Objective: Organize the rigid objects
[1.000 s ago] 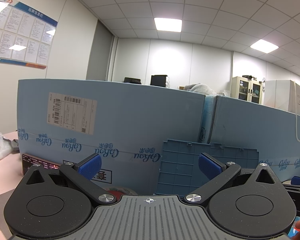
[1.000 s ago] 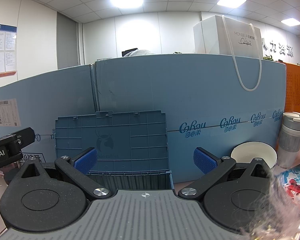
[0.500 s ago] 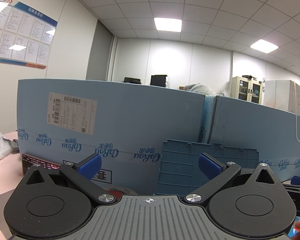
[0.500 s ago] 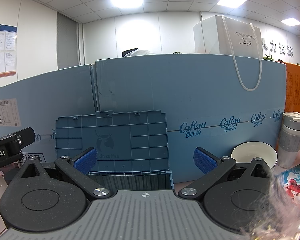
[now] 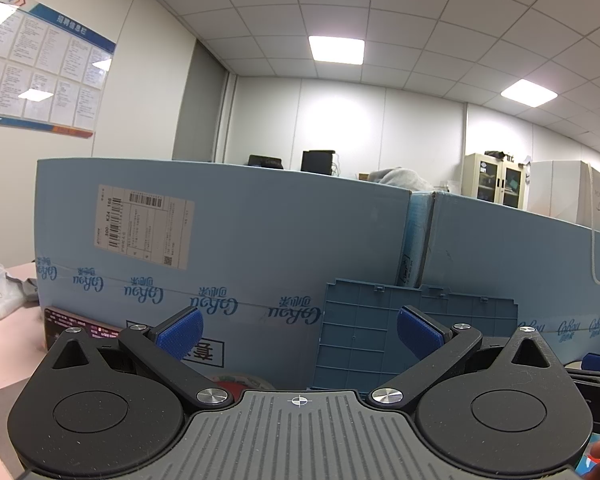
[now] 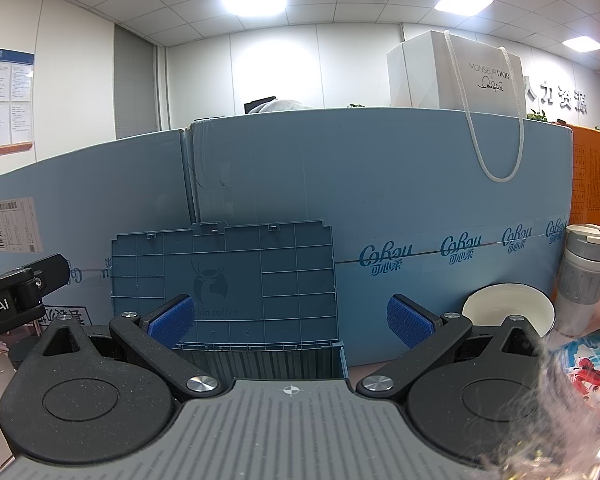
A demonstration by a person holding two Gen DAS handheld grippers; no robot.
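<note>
Left wrist: left tool [image 5: 298, 330] wide open, holding nothing; crate lid [image 5: 380, 344] upright ahead, against blue cardboard wall [image 5: 260, 240], pink counter [image 5: 8, 360].
Right wrist: right tool [image 6: 290, 320] wide open, empty; crate [image 6: 260, 358] straight ahead, contents hidden; bowl [image 6: 508, 308], flask [image 6: 584, 276] right.

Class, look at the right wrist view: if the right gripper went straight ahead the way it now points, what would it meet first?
Probably the blue storage bin with its raised lid, directly ahead between the open fingers of the right gripper. Depth is hard to judge.
</note>
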